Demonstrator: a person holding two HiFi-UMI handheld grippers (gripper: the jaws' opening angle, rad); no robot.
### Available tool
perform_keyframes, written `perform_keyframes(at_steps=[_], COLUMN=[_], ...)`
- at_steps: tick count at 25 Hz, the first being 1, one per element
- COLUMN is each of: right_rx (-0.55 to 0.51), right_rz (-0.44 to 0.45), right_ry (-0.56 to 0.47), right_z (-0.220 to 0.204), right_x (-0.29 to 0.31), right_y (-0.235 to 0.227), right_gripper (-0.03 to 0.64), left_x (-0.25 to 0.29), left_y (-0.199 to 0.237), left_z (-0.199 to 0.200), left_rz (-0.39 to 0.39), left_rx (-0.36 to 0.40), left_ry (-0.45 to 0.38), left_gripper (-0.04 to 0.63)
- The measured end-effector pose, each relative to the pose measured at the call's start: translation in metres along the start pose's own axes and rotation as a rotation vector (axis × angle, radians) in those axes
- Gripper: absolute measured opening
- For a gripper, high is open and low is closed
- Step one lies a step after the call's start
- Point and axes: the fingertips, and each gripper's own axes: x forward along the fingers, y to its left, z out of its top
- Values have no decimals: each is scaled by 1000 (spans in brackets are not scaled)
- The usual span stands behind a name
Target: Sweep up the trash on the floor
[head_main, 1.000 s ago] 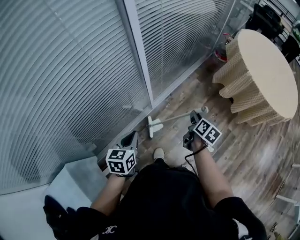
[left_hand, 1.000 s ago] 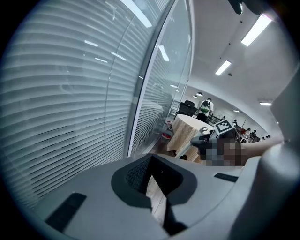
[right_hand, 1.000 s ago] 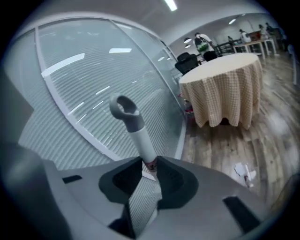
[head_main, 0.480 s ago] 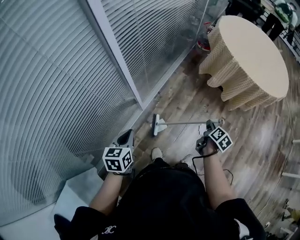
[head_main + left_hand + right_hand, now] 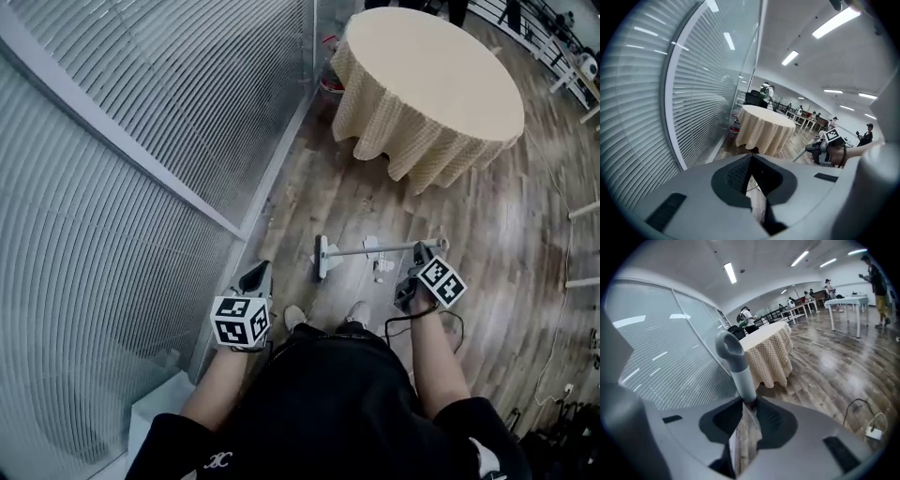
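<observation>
A grey broom handle (image 5: 370, 249) lies nearly level above the wood floor, its white head (image 5: 323, 258) down near the glass wall's base. My right gripper (image 5: 417, 253) is shut on the handle's upper end; in the right gripper view the handle (image 5: 738, 369) rises from between the jaws (image 5: 749, 403). White scraps of trash (image 5: 373, 245) lie on the floor just beside the handle, a second bit (image 5: 382, 268) close by. My left gripper (image 5: 256, 277) hangs by the wall, its jaws closed tip to tip on nothing (image 5: 750, 159).
A round table with a beige checked cloth (image 5: 441, 75) stands ahead, a red object (image 5: 327, 82) at its foot. Glass wall with blinds (image 5: 141, 141) runs along the left. A cable and white plug (image 5: 873, 432) lie on the floor to the right. People stand at far tables.
The view has swung away from the blinds toward the round table. The broom head has moved off the wall base out toward the white scraps. The left gripper has kept its place.
</observation>
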Motion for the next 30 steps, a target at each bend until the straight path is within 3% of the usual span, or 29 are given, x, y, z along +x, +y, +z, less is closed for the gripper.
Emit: perform_keyframes(at_steps=[5,9,23,30], right_rx=[-38,-137,-639,-649], right_rz=[-32,-9,232,259], right_ry=[-45,-55,-104,-189], right_z=[33,49,68,101], right_x=[-16,-24,-60,-105], right_y=[-45,-55,32,66], right_gripper=[101,101,98,98], left_x=[30,47,69,85], left_y=[-44,-73,-117,-150], left_z=[5,5,20,45], left_rz=[-55,-82,-133,-177], left_rx=[45,58,93,108], left_ry=[16,18,2,-19], left_gripper=[-3,-3,-3,-3])
